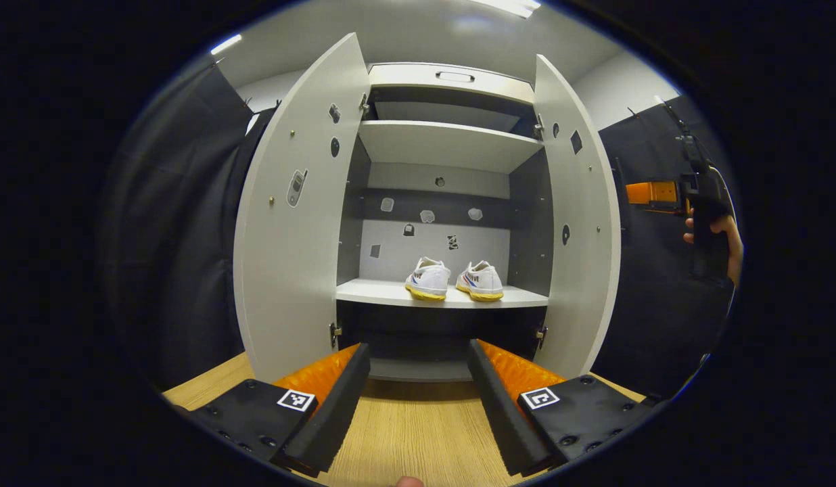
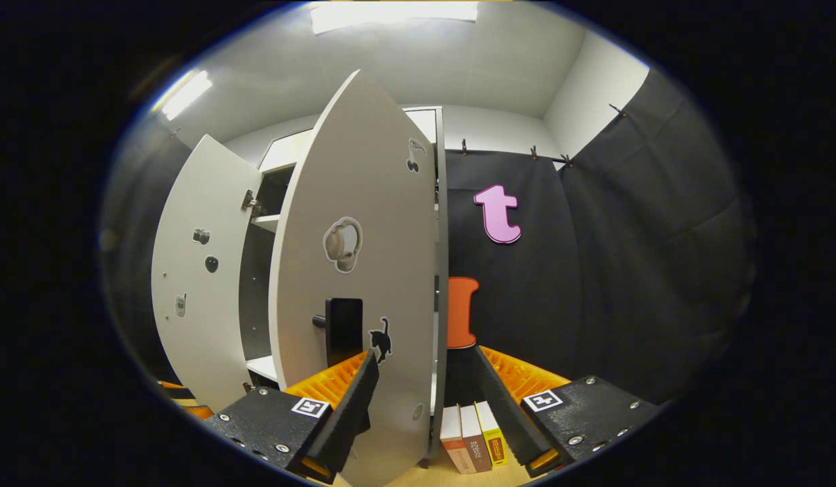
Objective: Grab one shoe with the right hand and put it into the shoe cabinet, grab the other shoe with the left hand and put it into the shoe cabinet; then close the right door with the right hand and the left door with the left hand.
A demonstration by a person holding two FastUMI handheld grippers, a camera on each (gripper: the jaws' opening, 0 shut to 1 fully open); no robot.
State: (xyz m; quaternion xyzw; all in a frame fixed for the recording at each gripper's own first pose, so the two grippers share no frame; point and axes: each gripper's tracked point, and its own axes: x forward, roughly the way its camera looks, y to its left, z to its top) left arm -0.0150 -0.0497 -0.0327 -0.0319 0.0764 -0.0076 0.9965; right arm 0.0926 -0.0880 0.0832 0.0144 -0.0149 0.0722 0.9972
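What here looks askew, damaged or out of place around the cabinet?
Nothing stands out. Both shoes stand upright, side by side, on the cabinet's lower shelf. The left door and right door hang open, undamaged. The right gripper is open, beside the right door's handle.

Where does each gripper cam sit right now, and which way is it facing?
Left gripper view: rides the open left gripper above the wooden surface, facing squarely into the open shoe cabinet, both shoes on its shelf; the right gripper in a hand at far right.
Right gripper view: rides the open right gripper, close to the right door's outer face and handle; books below.
Shared: both doors, including the left door.
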